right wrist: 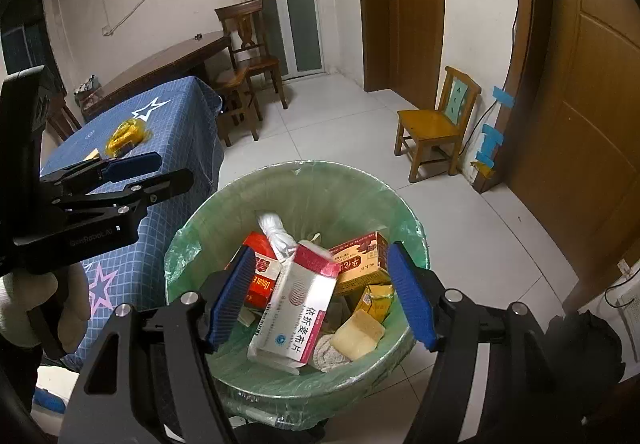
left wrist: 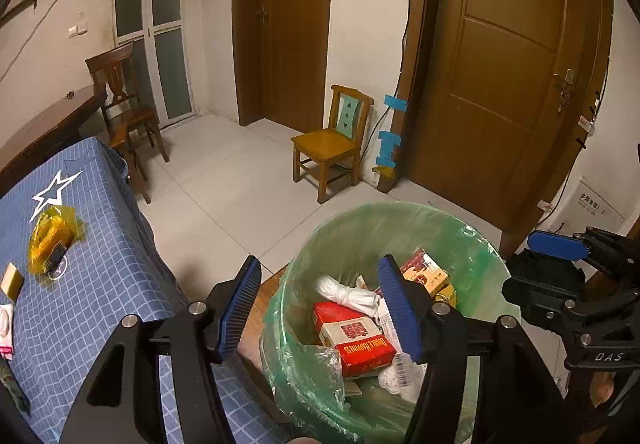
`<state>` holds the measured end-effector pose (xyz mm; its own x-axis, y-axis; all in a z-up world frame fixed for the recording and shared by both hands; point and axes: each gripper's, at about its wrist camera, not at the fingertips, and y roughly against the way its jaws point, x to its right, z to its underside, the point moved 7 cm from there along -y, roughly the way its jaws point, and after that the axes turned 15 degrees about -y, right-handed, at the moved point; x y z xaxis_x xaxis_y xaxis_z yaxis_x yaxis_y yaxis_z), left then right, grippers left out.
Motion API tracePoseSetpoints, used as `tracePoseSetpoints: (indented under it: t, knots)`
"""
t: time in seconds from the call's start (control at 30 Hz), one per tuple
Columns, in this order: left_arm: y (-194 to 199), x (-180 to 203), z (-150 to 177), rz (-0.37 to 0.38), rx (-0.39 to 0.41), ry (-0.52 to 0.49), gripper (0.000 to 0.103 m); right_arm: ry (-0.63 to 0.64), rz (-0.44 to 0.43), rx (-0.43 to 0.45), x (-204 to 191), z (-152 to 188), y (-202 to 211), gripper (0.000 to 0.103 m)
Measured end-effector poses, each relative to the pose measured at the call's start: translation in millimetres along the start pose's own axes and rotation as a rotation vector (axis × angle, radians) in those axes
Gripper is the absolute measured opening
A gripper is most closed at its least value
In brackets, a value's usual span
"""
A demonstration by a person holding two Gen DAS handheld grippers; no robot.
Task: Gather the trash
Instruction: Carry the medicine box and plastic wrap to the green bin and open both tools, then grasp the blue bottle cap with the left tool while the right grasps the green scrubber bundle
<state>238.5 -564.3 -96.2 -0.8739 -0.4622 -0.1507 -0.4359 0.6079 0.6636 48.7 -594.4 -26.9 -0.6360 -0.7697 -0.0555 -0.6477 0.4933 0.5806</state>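
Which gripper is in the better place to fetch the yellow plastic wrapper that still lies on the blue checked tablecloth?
Probably the left gripper. It is open and empty beside the blue checked tablecloth, where the yellow plastic wrapper lies. The right gripper is on the bin's far side.

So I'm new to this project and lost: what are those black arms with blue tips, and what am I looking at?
They are hand-held tongs, one in each of a person's hands, each carrying a camera that looks along its blue pads. One picture is from the left tongs, the other from the right tongs. Both hang open over a green-lined bin of trash; a white-and-pink box lies between the right pads, not gripped. A yellow wrapper waits on the blue tablecloth.
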Motion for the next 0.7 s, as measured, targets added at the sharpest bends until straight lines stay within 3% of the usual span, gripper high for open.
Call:
tracePoseSetpoints:
  t: [0.23,0.4,0.53,0.7]
  knots:
    - [13,-2,2,0.000,0.005,0.000,0.062,0.005,-0.019,0.020,-4,0,10,0.065]
    - [44,-20,13,-0.005,0.013,-0.016,0.063,0.036,-0.100,0.044,-29,13,26,0.066]
    - [79,-51,28,-0.014,0.015,-0.025,0.063,0.089,-0.177,0.025,-64,30,30,0.066]
    - [129,-121,57,-0.052,0.007,0.034,0.063,0.145,-0.273,-0.028,-111,48,22,0.066]
